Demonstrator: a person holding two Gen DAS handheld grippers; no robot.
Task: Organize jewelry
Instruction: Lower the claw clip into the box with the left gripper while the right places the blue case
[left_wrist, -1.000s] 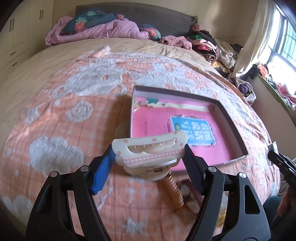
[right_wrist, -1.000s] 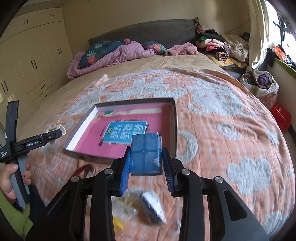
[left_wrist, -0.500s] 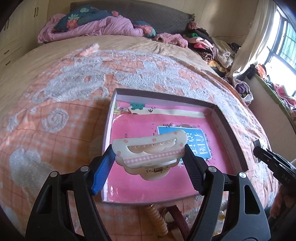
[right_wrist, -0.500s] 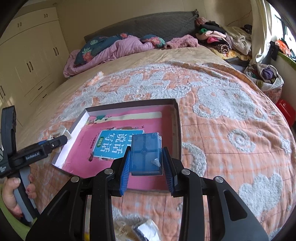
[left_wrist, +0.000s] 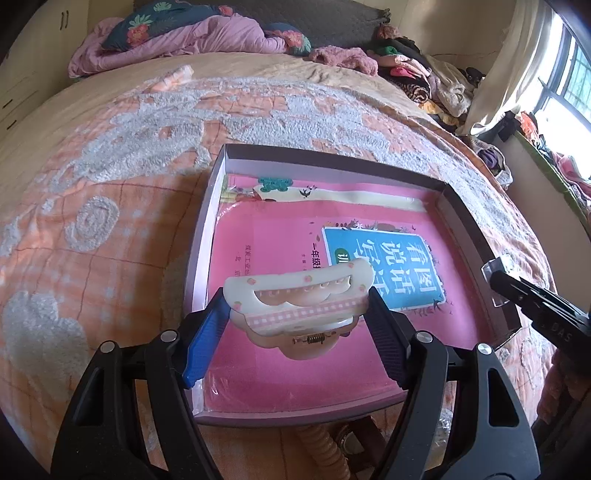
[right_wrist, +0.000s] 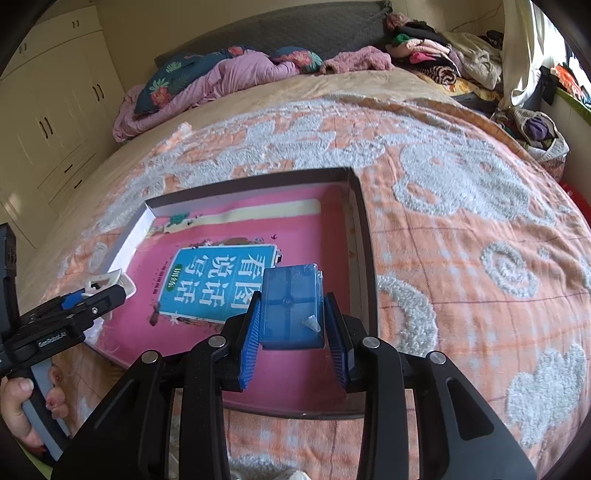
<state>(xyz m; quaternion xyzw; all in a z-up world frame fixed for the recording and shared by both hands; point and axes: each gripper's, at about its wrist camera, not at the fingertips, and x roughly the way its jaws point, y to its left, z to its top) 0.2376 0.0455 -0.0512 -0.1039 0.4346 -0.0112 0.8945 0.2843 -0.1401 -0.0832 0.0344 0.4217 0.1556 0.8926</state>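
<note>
1. The step in hand is judged to be the carrying of two pieces to the shallow box (left_wrist: 207, 236) that lies on the bed (left_wrist: 110, 206); neither piece is set down yet.

2. The left gripper (left_wrist: 297, 321) is clenched on a cream hair claw clip (left_wrist: 299, 295), which is held by its two ends between the blue fingers (left_wrist: 205, 339), above the near left part of the box.

3. The right gripper (right_wrist: 291, 334) is clenched on a small blue transparent case (right_wrist: 291, 306), which is held upright between its fingers (right_wrist: 249, 343), above the near right part of the box, close to the right wall (right_wrist: 364, 258).

4. A pink book (right_wrist: 221, 280) with a blue title label is seen on the floor of the box. It covers most of it, so both pieces are probably going to be laid on the cover.

5. For the next move, each gripper is to be lowered until its piece rests on the book, and only then are the fingers to be released. The two grippers are near each other, so some space is to be kept between the clip and the case.

6. Compared with one second ago, both grippers are moved forward: the box was then ahead of the fingers, and now the clip and the case are held over it. The grasp of both is not changed.

7. A coiled beige hair tie (left_wrist: 325, 446) is seen on the bedspread in front of the box, still outside it.
</note>
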